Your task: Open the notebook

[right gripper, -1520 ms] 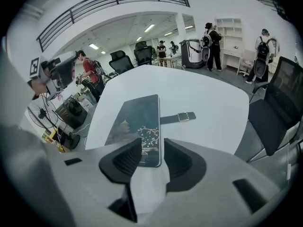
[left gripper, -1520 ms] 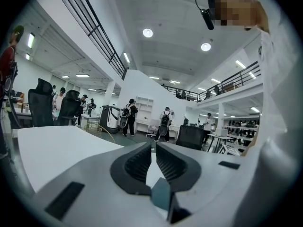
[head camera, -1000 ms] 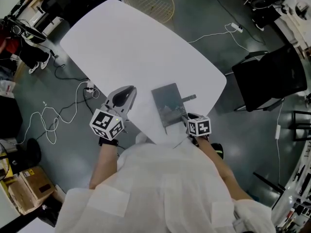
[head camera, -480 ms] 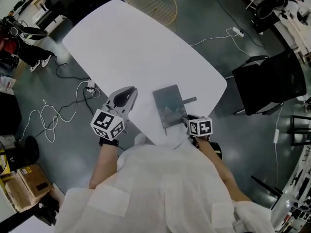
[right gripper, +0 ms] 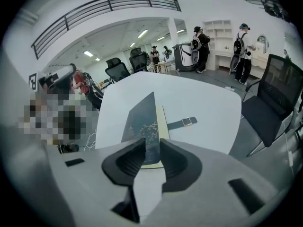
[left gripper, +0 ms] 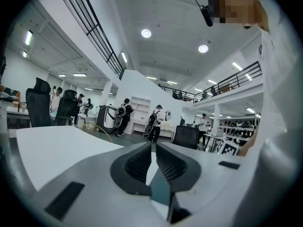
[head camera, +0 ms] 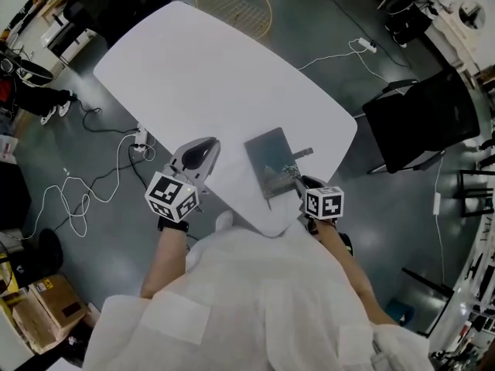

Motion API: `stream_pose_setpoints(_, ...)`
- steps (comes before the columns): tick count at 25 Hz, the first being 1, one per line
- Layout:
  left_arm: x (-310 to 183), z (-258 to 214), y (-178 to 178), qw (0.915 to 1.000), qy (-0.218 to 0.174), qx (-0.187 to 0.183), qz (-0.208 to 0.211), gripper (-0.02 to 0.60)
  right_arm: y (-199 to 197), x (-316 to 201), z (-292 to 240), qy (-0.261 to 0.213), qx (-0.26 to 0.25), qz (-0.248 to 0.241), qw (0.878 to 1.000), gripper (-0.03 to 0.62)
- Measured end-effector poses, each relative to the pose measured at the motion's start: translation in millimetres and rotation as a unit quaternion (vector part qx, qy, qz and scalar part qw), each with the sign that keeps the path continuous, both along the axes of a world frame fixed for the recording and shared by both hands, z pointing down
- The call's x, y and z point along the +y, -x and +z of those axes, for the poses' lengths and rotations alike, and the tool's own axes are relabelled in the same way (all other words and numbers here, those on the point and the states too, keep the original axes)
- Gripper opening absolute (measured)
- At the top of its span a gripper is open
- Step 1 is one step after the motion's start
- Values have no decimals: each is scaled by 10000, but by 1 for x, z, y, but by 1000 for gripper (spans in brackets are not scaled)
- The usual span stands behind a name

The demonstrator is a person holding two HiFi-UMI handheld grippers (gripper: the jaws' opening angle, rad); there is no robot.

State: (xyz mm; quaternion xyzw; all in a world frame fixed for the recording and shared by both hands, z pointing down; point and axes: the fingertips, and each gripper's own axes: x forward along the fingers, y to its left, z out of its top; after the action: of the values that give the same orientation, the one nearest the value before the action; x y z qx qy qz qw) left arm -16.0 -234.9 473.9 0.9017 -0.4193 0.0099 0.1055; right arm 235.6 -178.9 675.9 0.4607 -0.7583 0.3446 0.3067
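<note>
Notebook cover point(right gripper: 141, 119) lifted, right tongs point(right gripper: 151, 144) closing on it

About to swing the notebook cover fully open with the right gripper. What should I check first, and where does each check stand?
1. Right gripper pinching the cover: ok; its jaws have just been closing, with the cover between them.
2. Cover raised off the pages: ok, cream pages show beneath.
3. Strap undone: ok, lying flat on the table beside the notebook.
4. Left gripper out of the way: ok, shut, empty, apart from the notebook.
5. Notebook body pinned down: not ok, nothing holds it.
</note>
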Motion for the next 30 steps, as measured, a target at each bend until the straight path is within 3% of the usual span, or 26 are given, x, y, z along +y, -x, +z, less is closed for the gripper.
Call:
stream_pose_setpoints(7,9,-1,15,9995,-18,7,304,31,24,7,-38,-659,-242,356,9969,92)
stream_pose_setpoints(13,17,1,28,9986,-12,3,522,31,60,18,-70,-1258,-917,377,9871,60)
stream_pose_setpoints(23,24,3,46,9968,-24,-35,797,31,143,51,-88,-1347,-1624,-532,9760,66)
stream_pose_setpoints(30,27,-2,53,9964,-81,-24,847,31,165,62,-100,-1424,-1803,-803,9699,66)
